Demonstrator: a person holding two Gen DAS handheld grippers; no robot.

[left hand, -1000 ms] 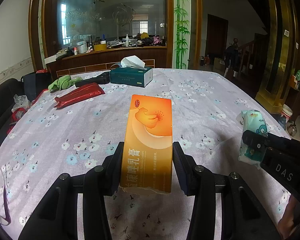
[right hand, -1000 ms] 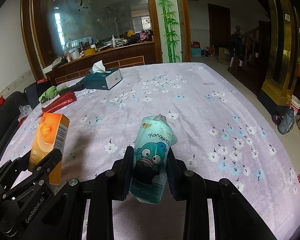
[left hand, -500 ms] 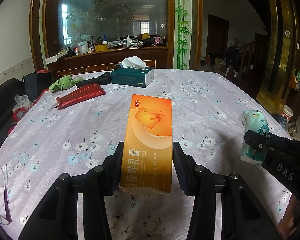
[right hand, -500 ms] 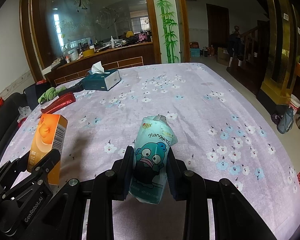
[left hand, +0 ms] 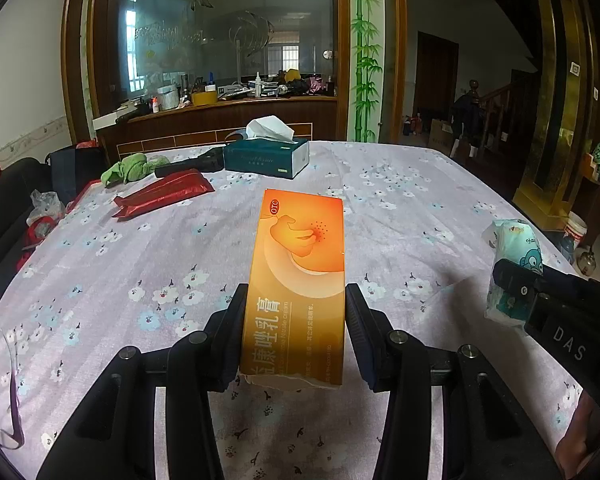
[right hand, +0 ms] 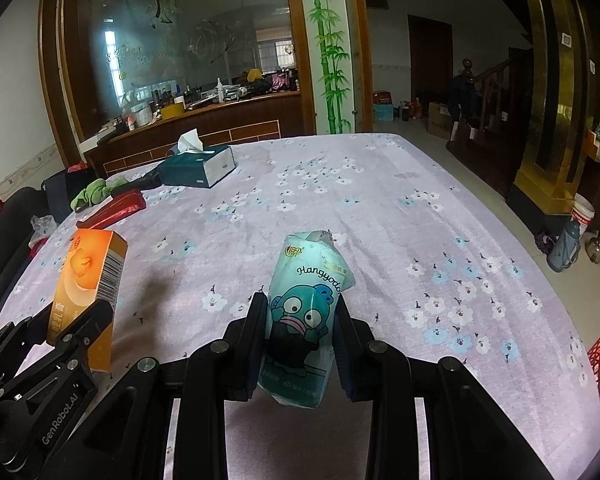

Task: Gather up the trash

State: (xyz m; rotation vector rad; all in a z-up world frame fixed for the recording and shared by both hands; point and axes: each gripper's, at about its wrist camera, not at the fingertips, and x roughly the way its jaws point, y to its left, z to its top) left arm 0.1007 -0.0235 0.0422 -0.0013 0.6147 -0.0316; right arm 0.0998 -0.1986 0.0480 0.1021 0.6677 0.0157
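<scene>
The left gripper (left hand: 295, 320) is clamped on the orange box (left hand: 300, 280), the right gripper (right hand: 300, 336) on the soft teal packet (right hand: 302, 320), both held above the table (right hand: 380, 220). The crumpled packet could slip from its squeeze, and the box may tilt. The box reads "OTC" and "Nitrate cream"; the packet reads "Hangyodon". The grippers read "GenRobot.AI" and "DAS".

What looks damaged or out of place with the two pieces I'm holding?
Nothing spilled. The orange box sits straight in the left gripper, though its near end looks crushed. The teal wrapper in the right gripper is crumpled and torn open on top.
</scene>
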